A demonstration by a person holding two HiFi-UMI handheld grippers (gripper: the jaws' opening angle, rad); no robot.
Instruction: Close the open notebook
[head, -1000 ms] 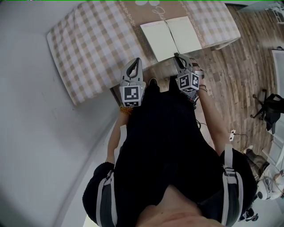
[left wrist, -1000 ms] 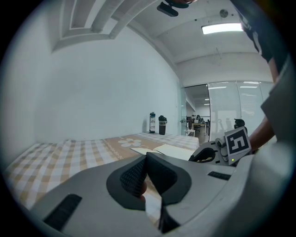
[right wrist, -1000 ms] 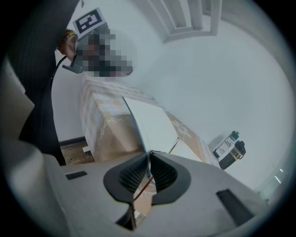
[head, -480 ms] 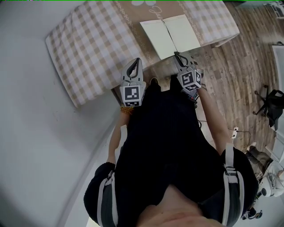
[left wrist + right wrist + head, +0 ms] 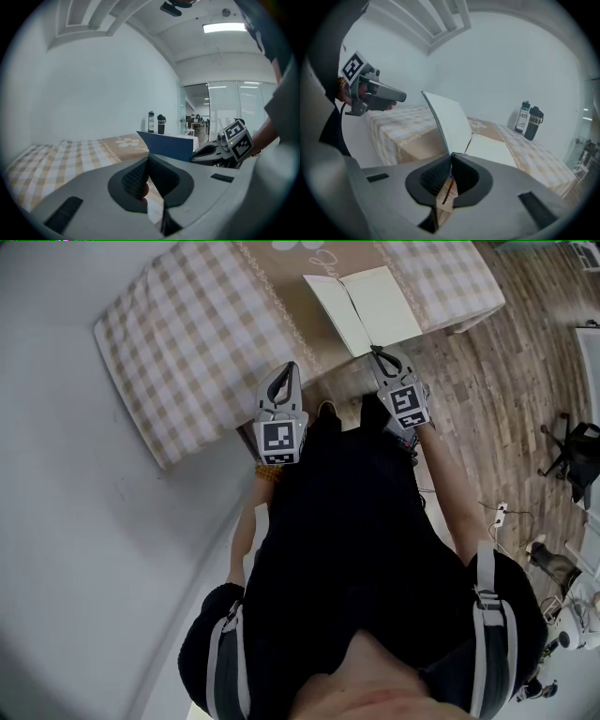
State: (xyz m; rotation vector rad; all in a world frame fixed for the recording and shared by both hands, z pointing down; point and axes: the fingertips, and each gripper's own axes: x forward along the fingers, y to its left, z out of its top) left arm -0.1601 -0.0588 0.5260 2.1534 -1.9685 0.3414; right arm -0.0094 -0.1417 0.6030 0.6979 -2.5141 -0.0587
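Checked cloth point(image 5: 187, 334) | right tool point(image 5: 378, 352) jaws just closing, pinching raised notebook point(image 5: 386, 298) cover | left tool point(image 5: 285, 369) closed, empty

In my head view, the notebook point(image 5: 370, 306) lies on the table point(image 5: 187, 343), near its right end and front edge. Two bottles point(image 5: 529, 119) stand side by side behind it. A chair point(image 5: 577, 460) sits well right, on the floor point(image 5: 487, 381).

Bright, even indoor light. Ceiling panel point(image 5: 224, 28) glares white; nearest foreground below it is soft. Fisheye bending, black vignette at corners.
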